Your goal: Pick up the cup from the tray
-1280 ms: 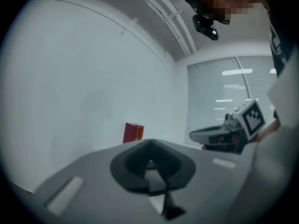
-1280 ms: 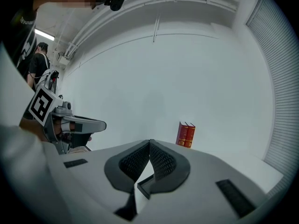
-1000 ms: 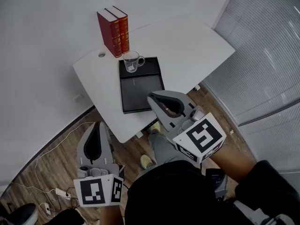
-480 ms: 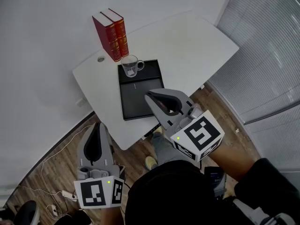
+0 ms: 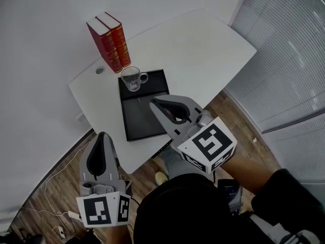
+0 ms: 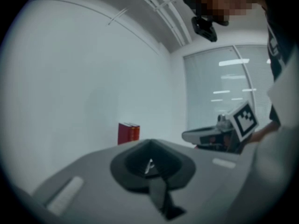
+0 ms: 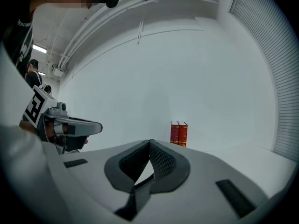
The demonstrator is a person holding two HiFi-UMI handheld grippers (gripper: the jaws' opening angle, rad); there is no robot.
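Glass and clear, the handled cup sits at the black rectangular tray's twelve-o'clock end, well beyond both tools. Right gripper and left gripper show jaws together, empty. Part the right jaws early, then straddle the wall opposite the three-o'clock handle.

The left gripper and the right gripper were smooth grey shells, each narrowing to a rounded tip around a dark hollow. Black pads with a fine mesh texture lined that hollow. Behind each sat a white cube printed with black square markers, the left cube and the right cube. The person wore a black top with a dark sleeve, and grey trousers.
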